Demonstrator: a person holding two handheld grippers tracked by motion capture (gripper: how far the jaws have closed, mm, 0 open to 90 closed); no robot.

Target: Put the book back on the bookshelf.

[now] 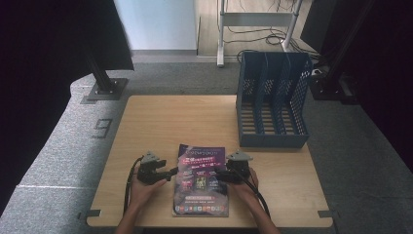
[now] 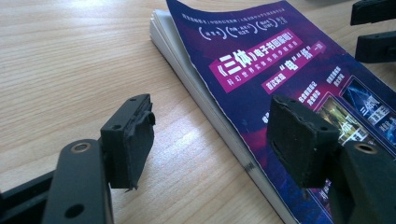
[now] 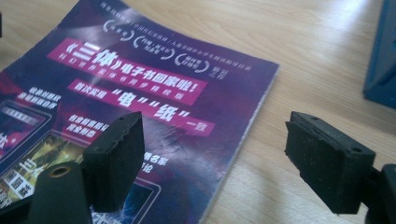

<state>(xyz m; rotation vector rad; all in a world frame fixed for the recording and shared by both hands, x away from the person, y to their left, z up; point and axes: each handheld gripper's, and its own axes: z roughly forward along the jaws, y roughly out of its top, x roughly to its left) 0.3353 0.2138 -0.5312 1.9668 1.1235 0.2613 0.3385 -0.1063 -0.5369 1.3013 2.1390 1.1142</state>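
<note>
Magazine (image 1: 201, 180), purple glossy cover, lies flat between both parted tongs.

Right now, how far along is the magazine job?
Nothing done: the magazine lies flat on the table. In hand: left hand-held gripper and right hand-held gripper, both open, straddle its edges. Left, probably: grasp, lift, slot into the file rack.

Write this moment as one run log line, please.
left gripper: open, straddles magazine edge | right gripper: open, same | file rack: empty
</note>
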